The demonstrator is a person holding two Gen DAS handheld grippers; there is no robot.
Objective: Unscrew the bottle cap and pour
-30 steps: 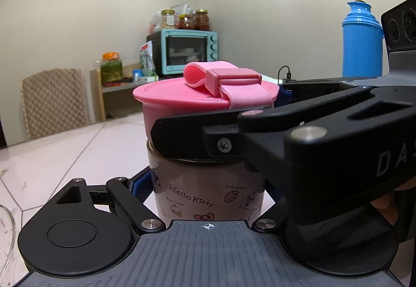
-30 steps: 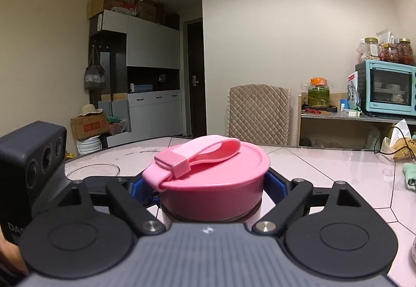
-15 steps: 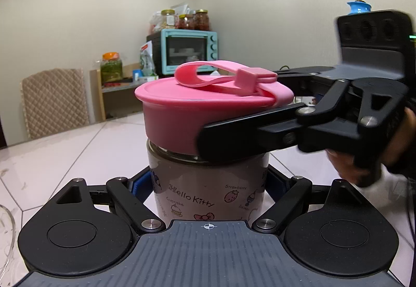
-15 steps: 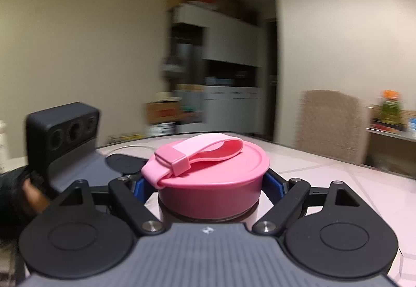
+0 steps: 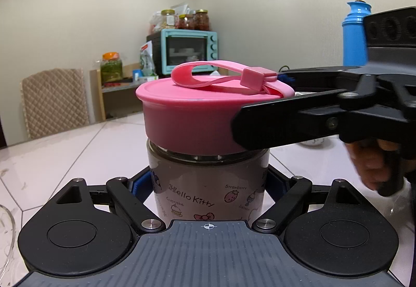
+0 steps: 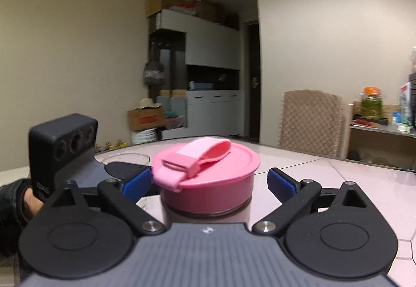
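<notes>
A squat bottle [image 5: 202,198] with cartoon print and dark contents stands on the white tiled table [image 5: 65,151]. My left gripper [image 5: 208,181] is shut on its body, blue pads pressed to both sides. A wide pink cap [image 5: 192,120] with a looped strap sits on the bottle's neck. My right gripper [image 6: 210,181] straddles the cap [image 6: 205,164] with its jaws opening. Its blue pads [image 6: 282,183] stand off the cap's rim, with a clear gap on the right. In the left wrist view one right finger [image 5: 286,118] reaches in beside the cap.
A glass bowl [image 6: 124,157] sits on the table behind the left gripper. A blue thermos [image 5: 355,34] stands at the right. Beyond the table are a quilted chair [image 5: 54,102], a shelf with jars, and a teal toaster oven [image 5: 189,50].
The right gripper swung around the bottle with the cap in its grip, turning the cap's strap. Its jaws have now spread apart off the cap. The left gripper stayed put.
</notes>
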